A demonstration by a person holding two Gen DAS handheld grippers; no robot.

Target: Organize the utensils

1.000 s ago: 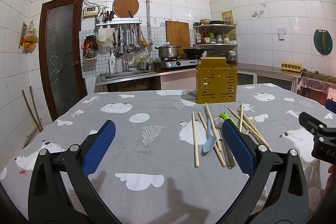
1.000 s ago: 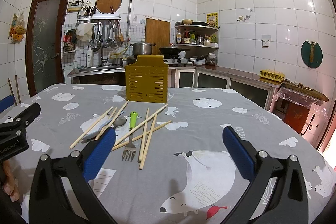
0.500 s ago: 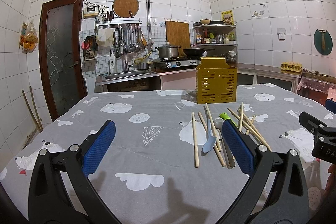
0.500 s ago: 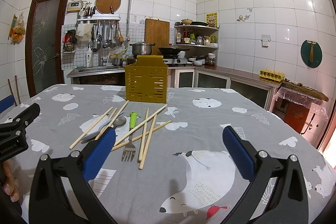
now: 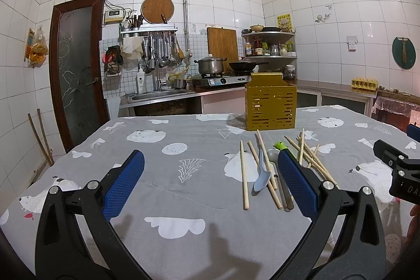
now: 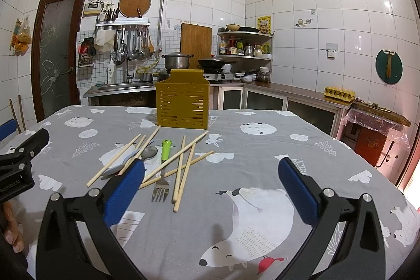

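Observation:
A yellow slotted utensil holder [image 5: 270, 108] [image 6: 182, 106] stands upright at the table's far side. In front of it lie several wooden chopsticks [image 5: 244, 172] [image 6: 183, 162], a pale blue spoon [image 5: 262, 175], a metal spoon [image 6: 149, 152] and a green-handled fork [image 6: 163, 169], loosely piled. My left gripper [image 5: 208, 180] hovers open over the cloth, left of the pile, its right finger overlapping the fork. My right gripper [image 6: 210, 185] is open too, with the pile at its left finger. Neither holds anything.
The table wears a grey cloth [image 5: 168, 148] [image 6: 262, 148] printed with white animals. Behind it are a sink and stove counter [image 5: 183, 93], a brown door [image 5: 76, 70] and a side counter with an egg tray [image 6: 338, 92]. A hand shows at the lower left [image 6: 11, 235].

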